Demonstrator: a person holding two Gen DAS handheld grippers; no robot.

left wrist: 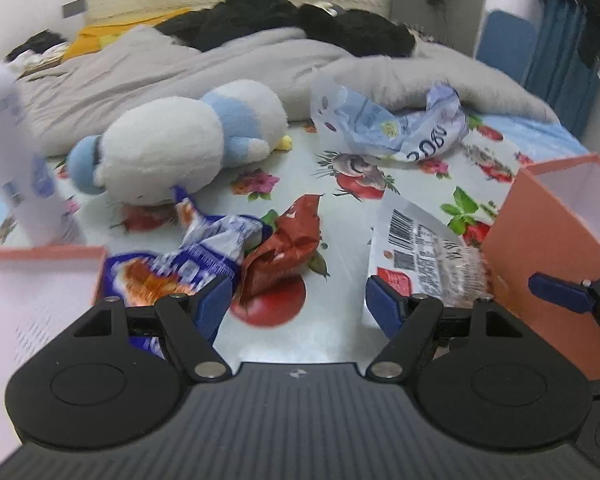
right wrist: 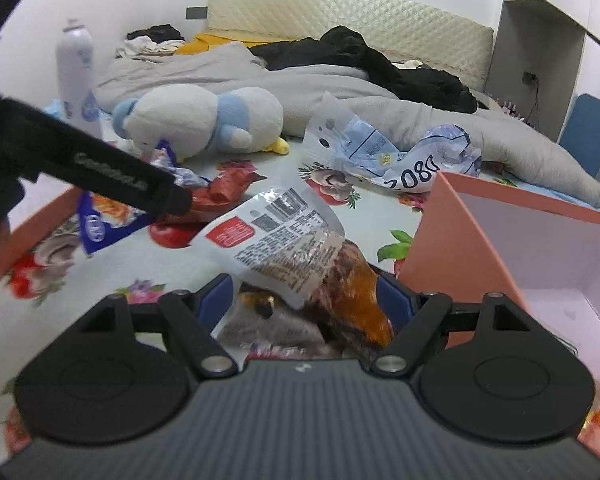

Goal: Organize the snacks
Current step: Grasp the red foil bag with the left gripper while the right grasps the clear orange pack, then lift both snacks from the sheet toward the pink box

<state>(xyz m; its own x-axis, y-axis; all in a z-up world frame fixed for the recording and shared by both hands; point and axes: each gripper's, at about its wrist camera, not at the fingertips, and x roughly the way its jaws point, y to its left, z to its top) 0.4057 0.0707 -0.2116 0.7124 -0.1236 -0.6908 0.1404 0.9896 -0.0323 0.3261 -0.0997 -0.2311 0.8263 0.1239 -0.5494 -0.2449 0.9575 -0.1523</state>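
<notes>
Pink box: the salmon-pink cardboard box with a pale lining [right wrist: 500, 240] stands open on the right, nothing visible inside in the part I can see; in the left wrist view it is at [left wrist: 540, 232].
Second pink tray: a shallow salmon-edged cardboard piece with a pale inside [left wrist: 28, 280] lies far left of the pink box; contents cannot be told.
Right gripper: the right gripper [right wrist: 308, 300] has its blue pads spread, with the clear plastic snack bag with a white printed label and red patch [right wrist: 276, 248] lying between them, just left of the pink box; whether the pads touch it I cannot tell.
Left gripper: the left gripper [left wrist: 300, 300] is spread wide over bare cloth, holding nothing.
Other snacks: a crumpled red foil wrapper [left wrist: 288, 252] and a blue-and-white crinkled snack bag [left wrist: 188, 264] lie side by side left of the pink box; a pale blue crumpled plastic bag [left wrist: 388, 124] sits behind it.
Surface: a fruit-and-flower printed sheet [left wrist: 340, 328] covers the bed.
Room: a white and blue plush toy [left wrist: 180, 140] and a white spray can [right wrist: 76, 76] sit far left of the pink box, a grey quilt [left wrist: 220, 64] heaped behind.
</notes>
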